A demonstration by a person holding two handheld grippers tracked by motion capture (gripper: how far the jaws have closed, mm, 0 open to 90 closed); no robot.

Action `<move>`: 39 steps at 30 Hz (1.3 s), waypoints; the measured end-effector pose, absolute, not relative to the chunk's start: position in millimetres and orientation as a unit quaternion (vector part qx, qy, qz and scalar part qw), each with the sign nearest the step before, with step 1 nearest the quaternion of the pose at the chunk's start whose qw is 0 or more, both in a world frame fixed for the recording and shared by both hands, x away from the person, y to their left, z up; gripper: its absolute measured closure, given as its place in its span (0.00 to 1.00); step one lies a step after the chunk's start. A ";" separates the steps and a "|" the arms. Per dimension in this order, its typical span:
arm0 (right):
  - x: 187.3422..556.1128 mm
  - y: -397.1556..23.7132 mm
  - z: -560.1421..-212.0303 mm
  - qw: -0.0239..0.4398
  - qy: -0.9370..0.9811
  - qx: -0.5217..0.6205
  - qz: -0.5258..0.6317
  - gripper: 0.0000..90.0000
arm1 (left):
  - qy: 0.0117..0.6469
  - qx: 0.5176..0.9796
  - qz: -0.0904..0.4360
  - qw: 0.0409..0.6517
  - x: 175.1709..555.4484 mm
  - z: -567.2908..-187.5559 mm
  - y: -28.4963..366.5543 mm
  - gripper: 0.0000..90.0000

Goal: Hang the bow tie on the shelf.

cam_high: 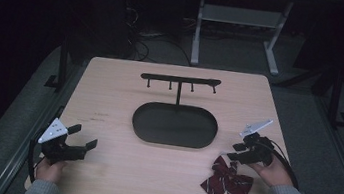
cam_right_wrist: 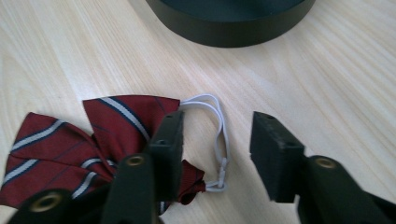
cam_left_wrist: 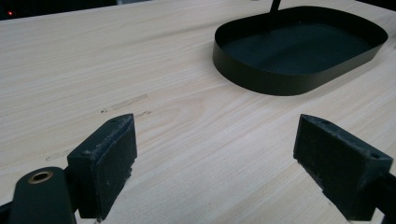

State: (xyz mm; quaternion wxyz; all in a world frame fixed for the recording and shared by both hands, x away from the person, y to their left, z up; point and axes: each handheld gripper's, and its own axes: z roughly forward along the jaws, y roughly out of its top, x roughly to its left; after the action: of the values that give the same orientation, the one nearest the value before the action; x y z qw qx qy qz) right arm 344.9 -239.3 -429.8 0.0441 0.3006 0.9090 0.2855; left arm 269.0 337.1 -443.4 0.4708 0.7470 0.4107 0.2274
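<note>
A dark red bow tie (cam_high: 228, 181) with white and navy stripes lies on the wooden table near its front right edge. Its white elastic loop (cam_right_wrist: 219, 126) lies on the wood between the jaws of my right gripper (cam_high: 236, 152), which stand apart and press on nothing. In the right gripper view the left jaw rests over the red fabric (cam_right_wrist: 56, 149). My left gripper (cam_high: 83, 136) sits at the front left, open, with bare wood between its jaws (cam_left_wrist: 215, 158).
A black oval tray (cam_high: 141, 123) sits mid-table, with a black post and a hook bar (cam_high: 180, 80) rising from its far side. The tray wall (cam_right_wrist: 233, 32) is just beyond the bow tie. A white-legged desk (cam_high: 197, 40) stands behind the table.
</note>
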 end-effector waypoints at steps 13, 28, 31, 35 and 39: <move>353.6 -232.2 -441.2 0.039 0.922 0.290 0.254 0.76 | 0.415 0.747 0.226 0.467 269.4 -442.9 336.1 0.14; 357.3 -226.9 -449.4 0.043 0.929 0.286 0.229 0.86 | 0.417 0.747 0.224 0.466 269.2 -442.1 337.6 0.14; 357.5 -226.8 -449.6 0.041 0.928 0.288 0.231 0.87 | 0.419 0.744 0.224 0.469 269.1 -442.2 337.7 0.14; 357.5 -227.0 -449.7 0.042 0.927 0.292 0.231 0.91 | 0.418 0.747 0.223 0.467 269.2 -442.0 337.5 0.14; 356.5 -227.2 -449.4 0.039 0.926 0.297 0.231 0.96 | 0.417 0.748 0.223 0.465 269.2 -441.8 336.6 0.14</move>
State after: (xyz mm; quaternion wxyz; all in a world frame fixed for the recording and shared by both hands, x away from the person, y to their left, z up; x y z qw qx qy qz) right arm 356.5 -227.2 -449.4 0.0390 0.2967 0.9258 0.2310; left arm 269.2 336.6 -441.8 0.4654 0.7481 0.4171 0.2229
